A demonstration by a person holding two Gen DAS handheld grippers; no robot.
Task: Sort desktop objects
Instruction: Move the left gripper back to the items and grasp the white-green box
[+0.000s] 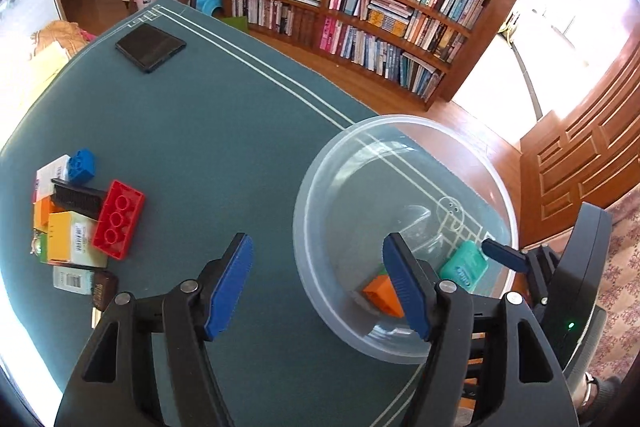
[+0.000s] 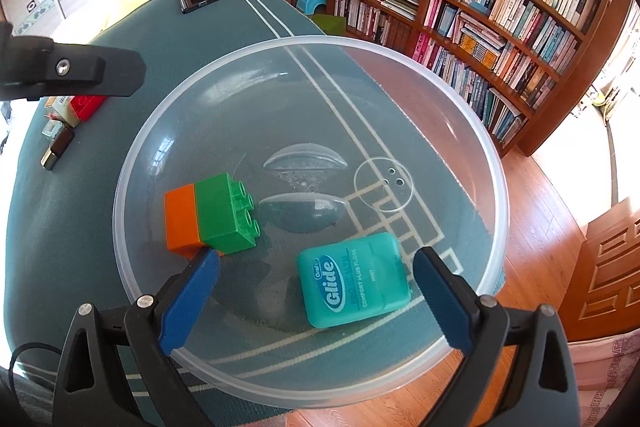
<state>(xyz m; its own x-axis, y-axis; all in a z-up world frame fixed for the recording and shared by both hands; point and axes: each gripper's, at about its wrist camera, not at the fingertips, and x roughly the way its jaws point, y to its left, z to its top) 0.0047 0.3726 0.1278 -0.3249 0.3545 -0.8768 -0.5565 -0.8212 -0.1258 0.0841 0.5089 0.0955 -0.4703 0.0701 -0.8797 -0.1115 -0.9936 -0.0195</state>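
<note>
The clear plastic bowl (image 2: 460,87) sits at the very corner of the green table mat (image 1: 224,131), part of its rim hanging past the table edge over the wooden floor, and that is the main worry: a knock from either tool could tip it or push it off, spilling what is already sorted. Inside it lie a green-and-orange block (image 2: 212,219) and a teal floss box (image 2: 354,279), apart from each other on the bowl's floor. The right gripper (image 2: 316,297) hangs over the bowl with its jaws spread wide and nothing between them; the floss box lies below the gap, released, untouched by either pad. Its left pad is close above the orange end of the block, so a careless dip could shove the block or catch the near rim. The left gripper (image 1: 318,287) is also spread and empty, one finger over the bowl's near rim, the other over bare mat. The unsorted pile sits well apart at the mat's left edge: a red block (image 1: 118,219), a blue block (image 1: 82,166), a black comb-like piece (image 1: 78,198) and small cartons (image 1: 70,241), overlapping and touching. Grabbing one from that heap could drag its neighbours along or off the edge beside them. A dark flat case (image 1: 150,47) lies far off.
</note>
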